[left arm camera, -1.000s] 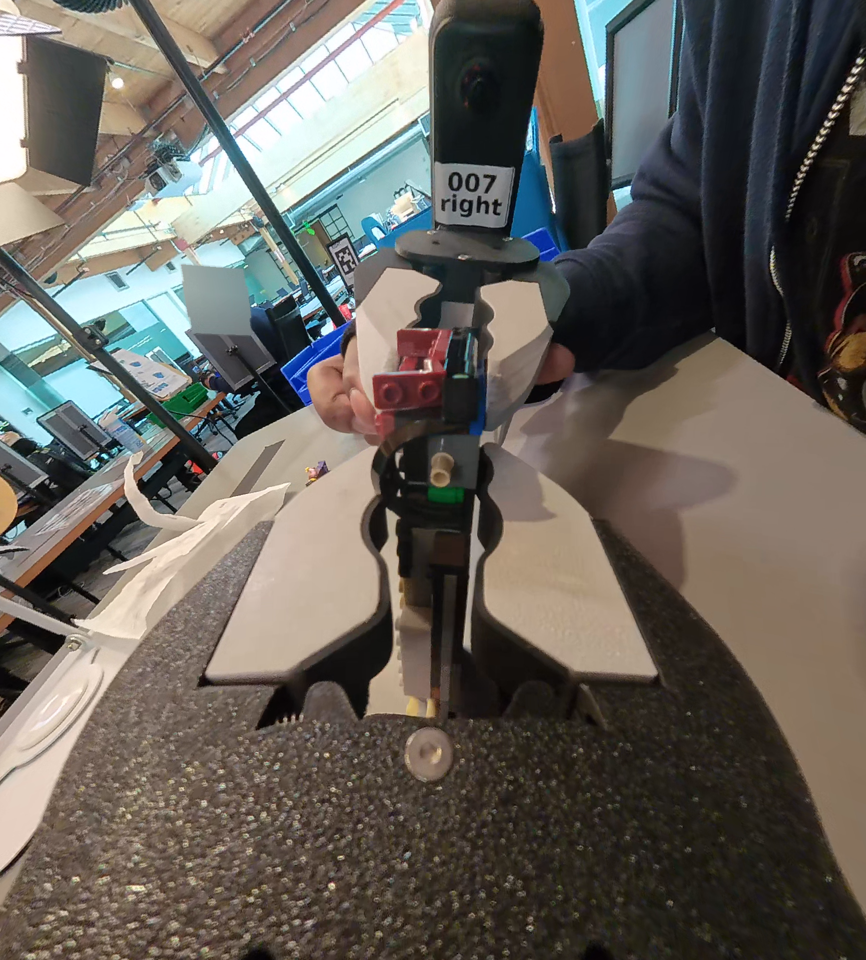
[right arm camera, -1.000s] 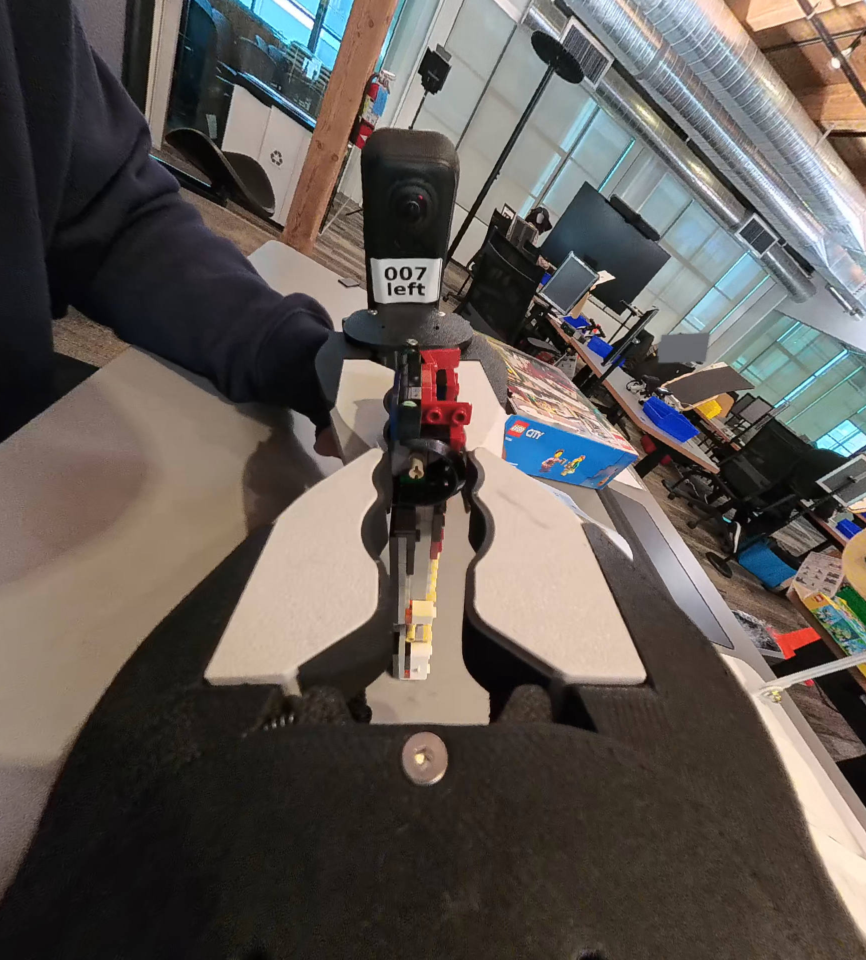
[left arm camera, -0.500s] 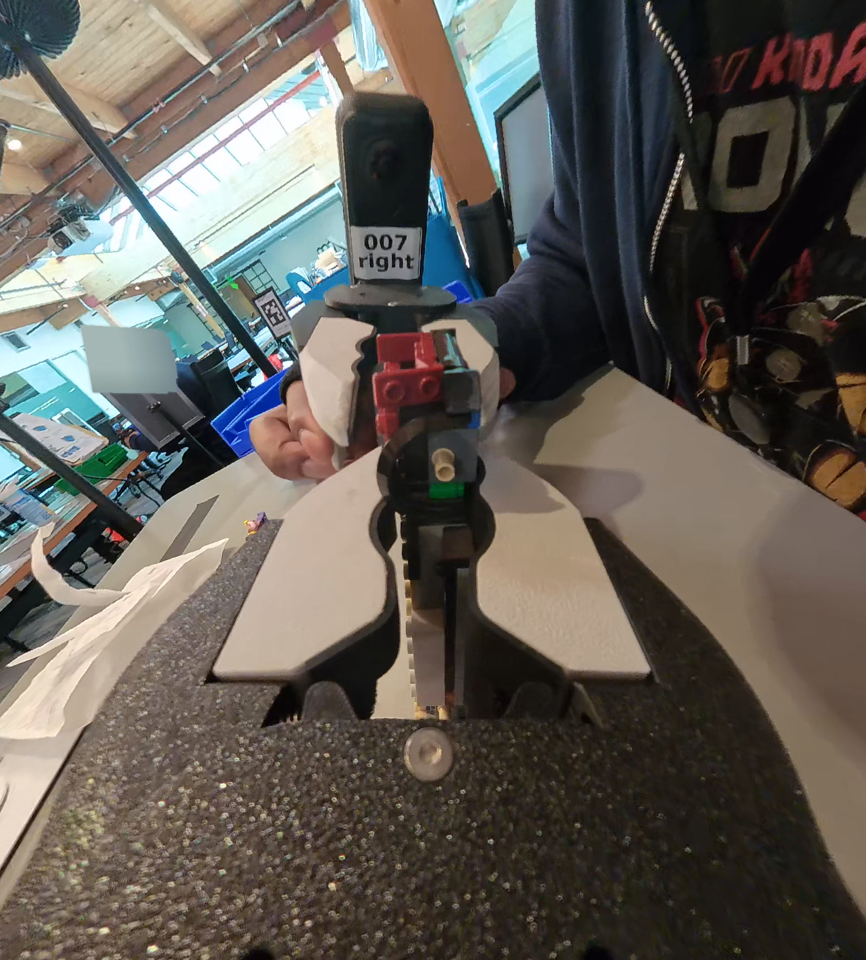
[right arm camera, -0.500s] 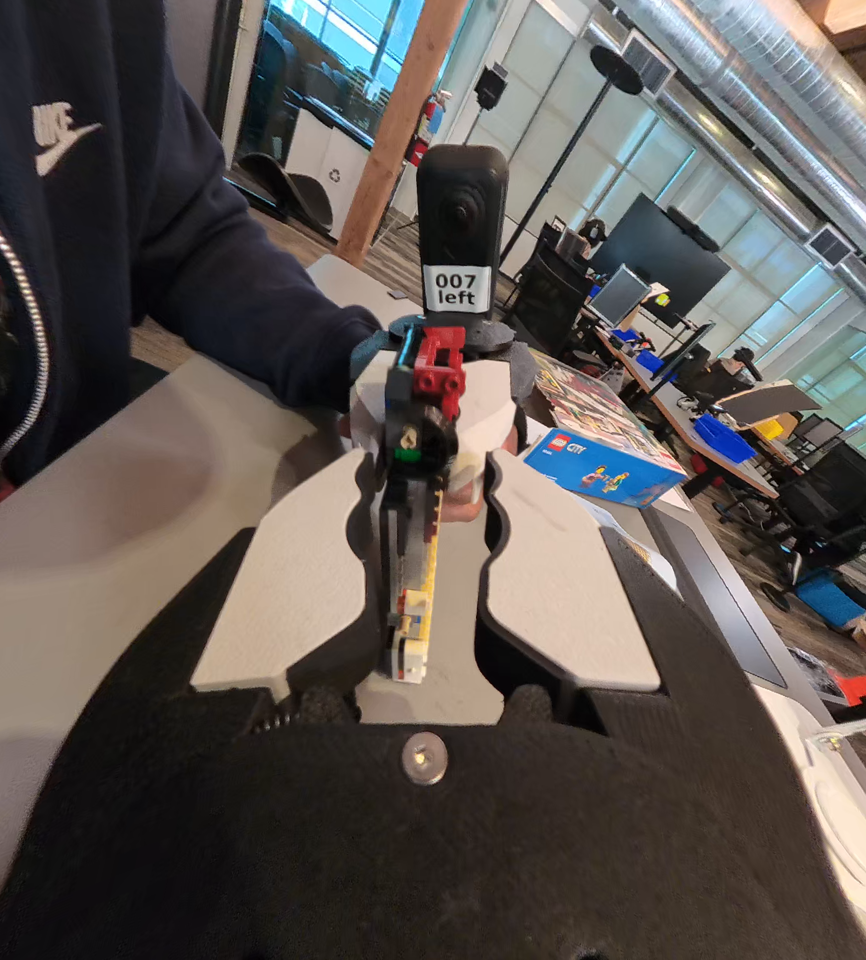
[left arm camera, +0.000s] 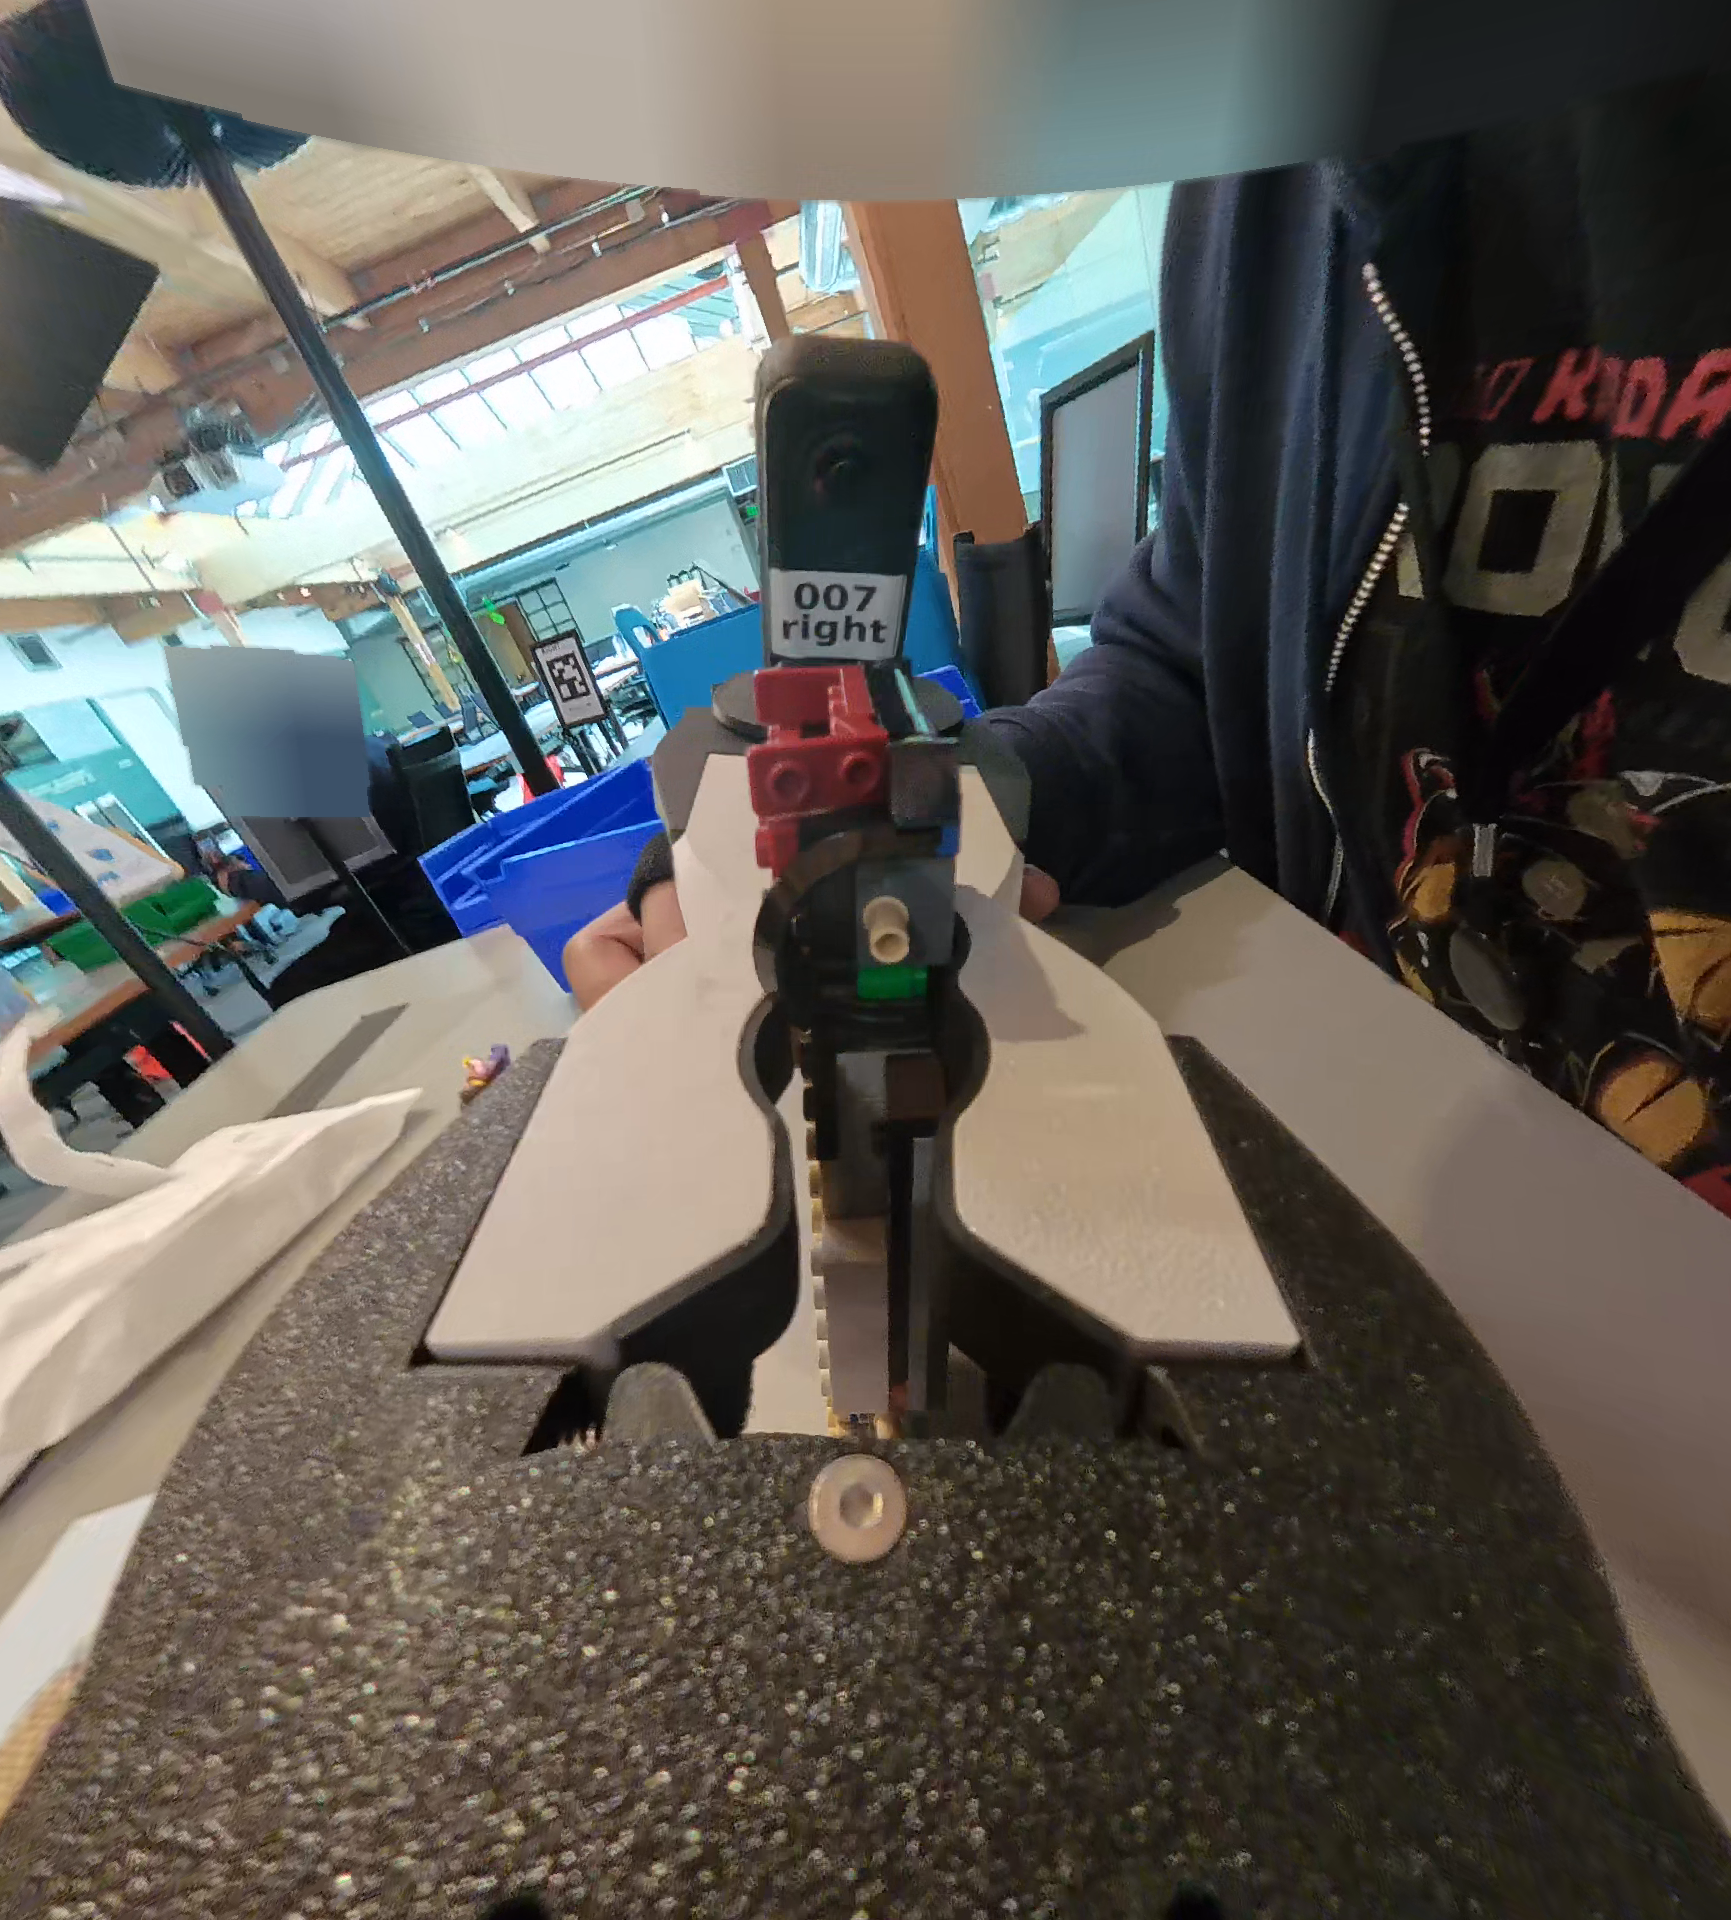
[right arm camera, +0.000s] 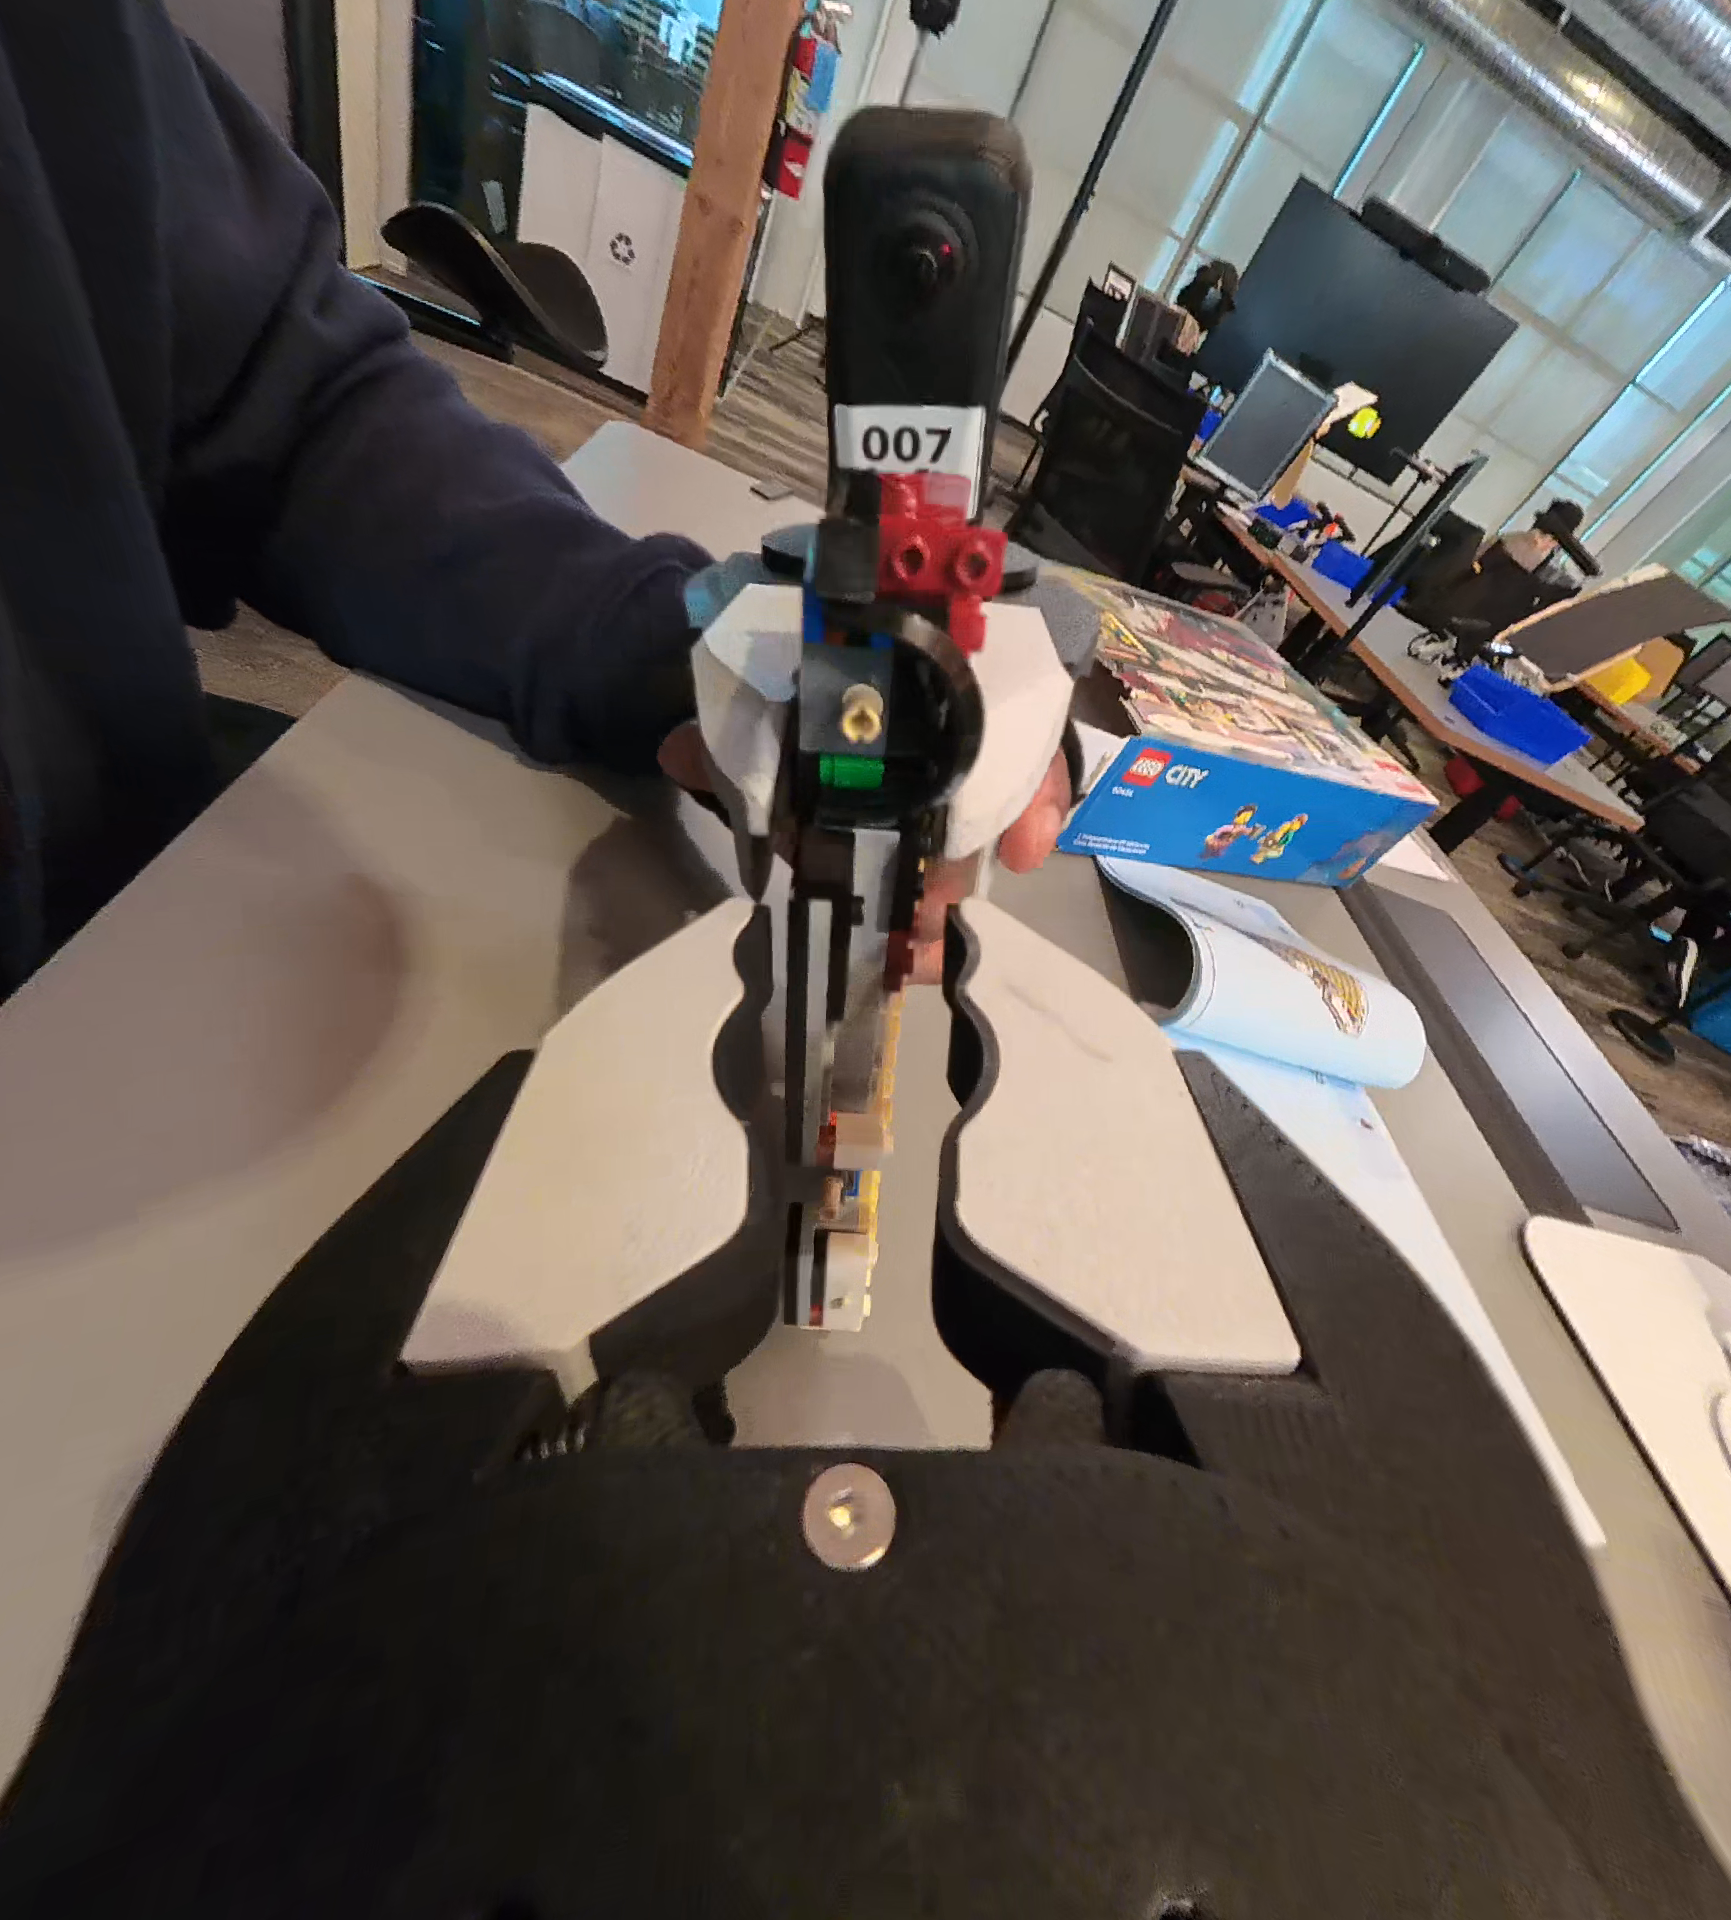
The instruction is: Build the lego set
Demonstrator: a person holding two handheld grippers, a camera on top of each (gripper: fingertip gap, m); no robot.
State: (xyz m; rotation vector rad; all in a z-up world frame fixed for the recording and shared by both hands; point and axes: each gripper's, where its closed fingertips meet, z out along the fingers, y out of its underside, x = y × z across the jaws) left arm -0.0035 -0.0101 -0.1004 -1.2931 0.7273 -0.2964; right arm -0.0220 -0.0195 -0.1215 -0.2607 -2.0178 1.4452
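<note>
I have two claws, and one long brick model (left arm camera: pixel 866 997) stands between them, above the grey worktop (left arm camera: pixel 1360 1091). My left claw (left arm camera: pixel 866 1023) is clenched on the model, its pale fingers (left arm camera: pixel 674 1091) close against both sides. My right claw (right arm camera: pixel 856 997) is around the other end of the same model (right arm camera: pixel 840 1039); its right finger (right arm camera: pixel 1069 1122) stands a little apart from the bricks, so I cannot tell if it really presses. The model has one red block (left arm camera: pixel 817 774) on top, one cream peg (left arm camera: pixel 885 928) and one green piece (left arm camera: pixel 887 982).

On the worktop I count one blue toy box (right arm camera: pixel 1256 805), one open booklet (right arm camera: pixel 1287 997), both on the right in the right wrist view, and one crumpled white paper (left arm camera: pixel 144 1226) on the left in the left wrist view. One person in a dark hooded jacket (left arm camera: pixel 1256 623) is near.

The room is a large open office with wooden ceiling beams (left arm camera: pixel 425 260), several blue bins (left arm camera: pixel 549 862), monitors (right arm camera: pixel 1349 312) and black chairs (right arm camera: pixel 1110 447) far behind.
</note>
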